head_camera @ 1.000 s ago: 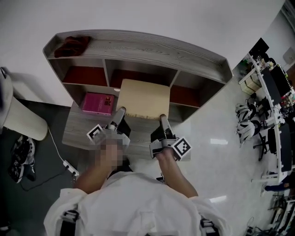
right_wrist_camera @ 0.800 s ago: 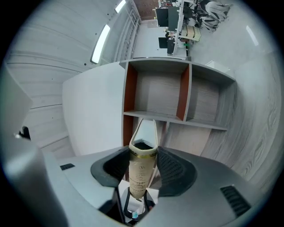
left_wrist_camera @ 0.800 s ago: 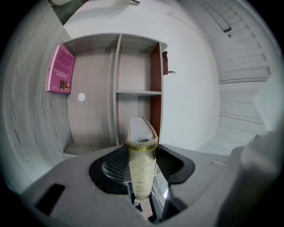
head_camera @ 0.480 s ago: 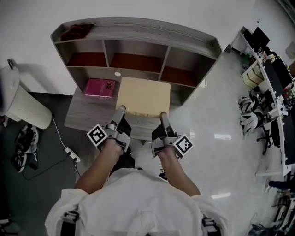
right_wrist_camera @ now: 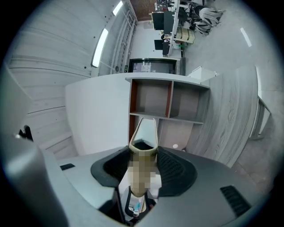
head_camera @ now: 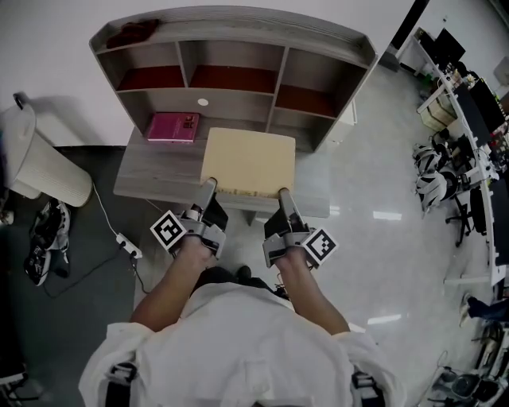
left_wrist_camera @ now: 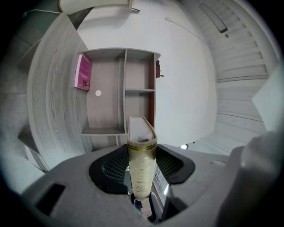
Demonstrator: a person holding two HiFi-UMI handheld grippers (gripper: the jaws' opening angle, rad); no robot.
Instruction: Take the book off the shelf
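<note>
Two books, tan book (head_camera: 247, 161) and pink book (head_camera: 172, 127); one shelf (head_camera: 238, 21); two tongs, left (head_camera: 208, 187), right (head_camera: 281, 194)

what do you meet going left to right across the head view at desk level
white bin → pink book → tan book → helmets

A white wall (head_camera: 48, 32) closes the far side; a grey wood-grain shelf unit (head_camera: 238, 22) stands against it on a matching desk (head_camera: 151, 173); dark grey floor (head_camera: 64, 318) lies at left, glossy pale floor (head_camera: 382, 159) at right; a cream bin (head_camera: 32, 151) stands at left; cluttered desks (head_camera: 477, 119) line the far right.
</note>
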